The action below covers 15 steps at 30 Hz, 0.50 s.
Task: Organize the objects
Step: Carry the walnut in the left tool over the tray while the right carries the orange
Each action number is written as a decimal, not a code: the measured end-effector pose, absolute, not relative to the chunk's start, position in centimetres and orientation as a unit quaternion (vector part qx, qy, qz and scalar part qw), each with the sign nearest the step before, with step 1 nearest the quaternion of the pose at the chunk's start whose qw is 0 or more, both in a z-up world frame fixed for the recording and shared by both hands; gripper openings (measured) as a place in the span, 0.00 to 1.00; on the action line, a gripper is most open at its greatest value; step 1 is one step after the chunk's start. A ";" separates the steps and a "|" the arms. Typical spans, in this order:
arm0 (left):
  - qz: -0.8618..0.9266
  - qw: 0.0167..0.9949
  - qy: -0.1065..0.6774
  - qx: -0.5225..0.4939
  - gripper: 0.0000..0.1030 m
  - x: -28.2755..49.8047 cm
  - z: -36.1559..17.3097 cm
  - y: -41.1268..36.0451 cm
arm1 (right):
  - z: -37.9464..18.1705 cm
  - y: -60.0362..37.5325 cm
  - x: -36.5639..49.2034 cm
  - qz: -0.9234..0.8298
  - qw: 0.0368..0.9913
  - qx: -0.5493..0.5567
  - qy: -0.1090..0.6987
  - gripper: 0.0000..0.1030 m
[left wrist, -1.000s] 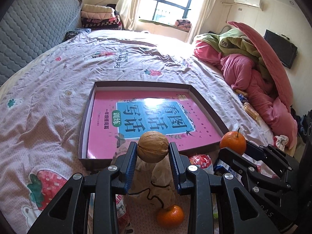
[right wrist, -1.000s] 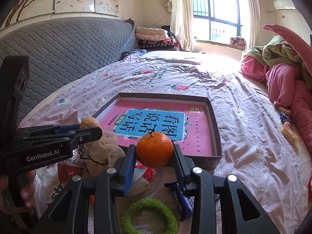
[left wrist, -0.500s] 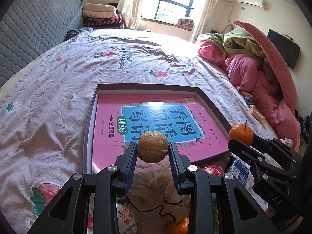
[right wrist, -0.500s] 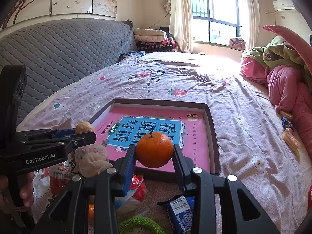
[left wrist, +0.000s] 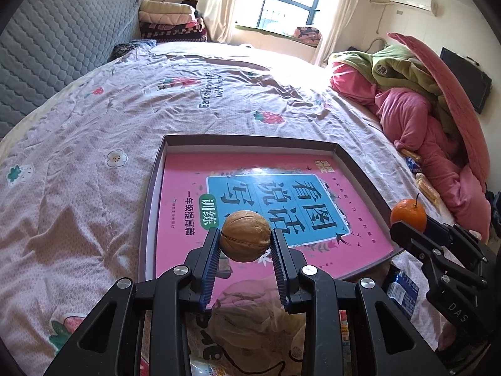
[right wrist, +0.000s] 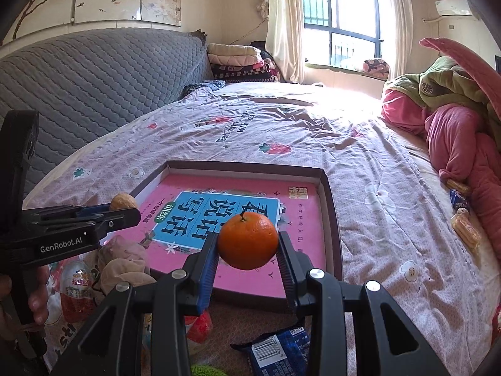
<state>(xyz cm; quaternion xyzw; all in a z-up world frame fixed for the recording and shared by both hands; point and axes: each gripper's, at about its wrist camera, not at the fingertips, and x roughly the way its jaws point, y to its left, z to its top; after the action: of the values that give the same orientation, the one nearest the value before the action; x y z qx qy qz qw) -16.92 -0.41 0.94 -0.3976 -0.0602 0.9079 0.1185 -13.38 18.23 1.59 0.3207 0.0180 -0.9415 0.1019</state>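
Both claws have carried forward over the tray's (left wrist: 150, 206) near edge. Your left claw (left wrist: 245, 240) grips a walnut (left wrist: 245, 235), your right claw (right wrist: 248, 244) a tangerine (right wrist: 248, 240), both above the pink workbook (left wrist: 194, 188) lying just ahead and below. Around it spreads a strawberry-print bedsheet (left wrist: 94, 125), quilts heaped far right.

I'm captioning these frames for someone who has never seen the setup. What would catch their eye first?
Two gripped foods: a walnut in the left gripper and an orange in the right gripper, both over the near end of a shallow tray. The tray lies on the bedsheet, holding a pink book.
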 end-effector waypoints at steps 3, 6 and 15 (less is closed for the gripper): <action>0.905 0.112 -0.062 -0.407 0.32 -17.6 0.5 -0.5 | 1.5 18.4 -13.9 -0.942 0.097 0.321 0.023 0.36; 0.902 0.110 -0.062 -0.412 0.32 -18.1 0.3 -0.5 | 1.2 18.6 -14.6 -0.940 0.094 0.328 0.026 0.36; 0.894 0.101 -0.061 -0.432 0.32 -19.0 -0.8 -0.8 | -0.6 19.8 -16.2 -0.929 0.083 0.361 0.016 0.36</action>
<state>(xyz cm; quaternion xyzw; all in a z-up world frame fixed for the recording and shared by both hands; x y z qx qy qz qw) -19.02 -0.78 -0.75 -0.4320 -0.0608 0.8941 0.1011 -16.18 19.83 -0.56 0.3611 0.0165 -0.9287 0.0835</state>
